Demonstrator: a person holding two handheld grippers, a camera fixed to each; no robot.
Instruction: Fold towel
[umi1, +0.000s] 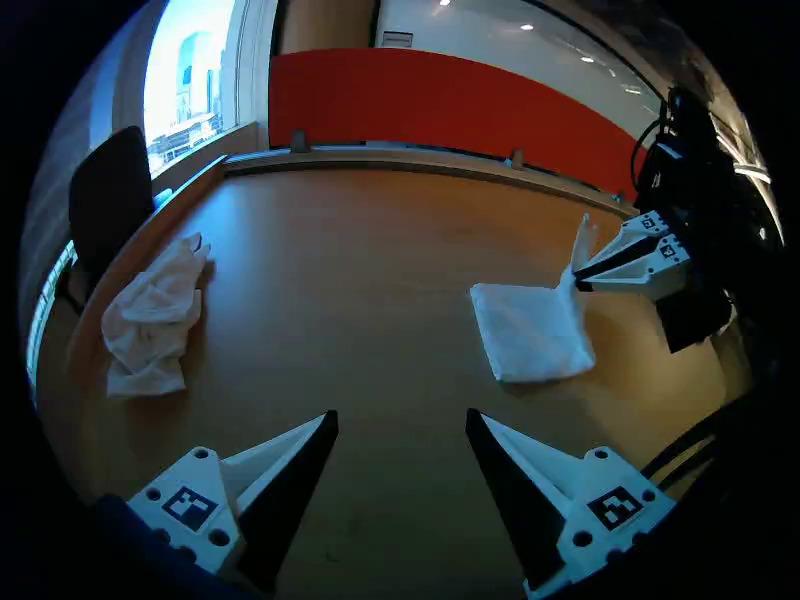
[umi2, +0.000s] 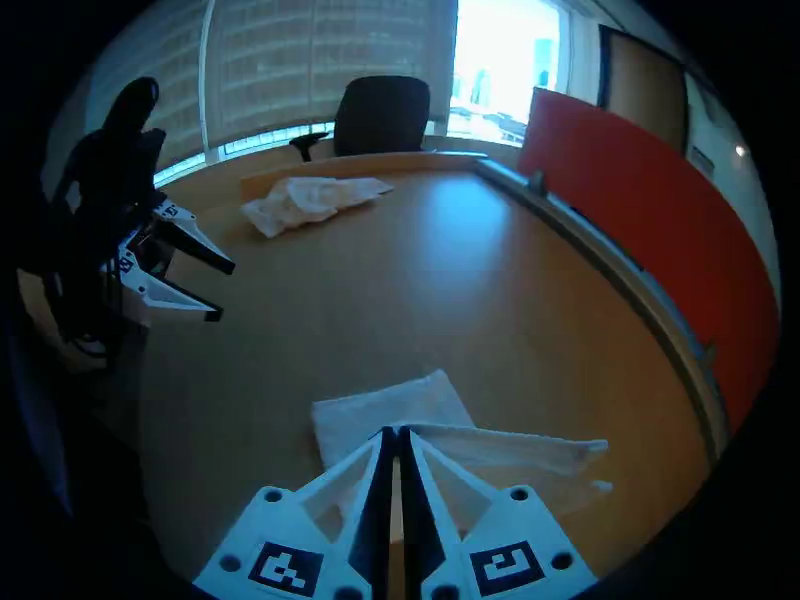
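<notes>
My right claw (umi2: 395, 432) pinched closed on raised edge of folded towel (umi2: 390, 402), my left claw (umi1: 400, 415) spread wide, empty, crumpled towel (umi1: 150, 320) ahead-left of it on table (umi1: 380, 260)

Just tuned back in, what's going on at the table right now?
The right gripper is shut on an edge of the partly folded white towel and holds that edge up off the wooden table. The left gripper is open and holds nothing, above bare tabletop. A second towel lies crumpled near the table edge by a black chair, untouched.
</notes>
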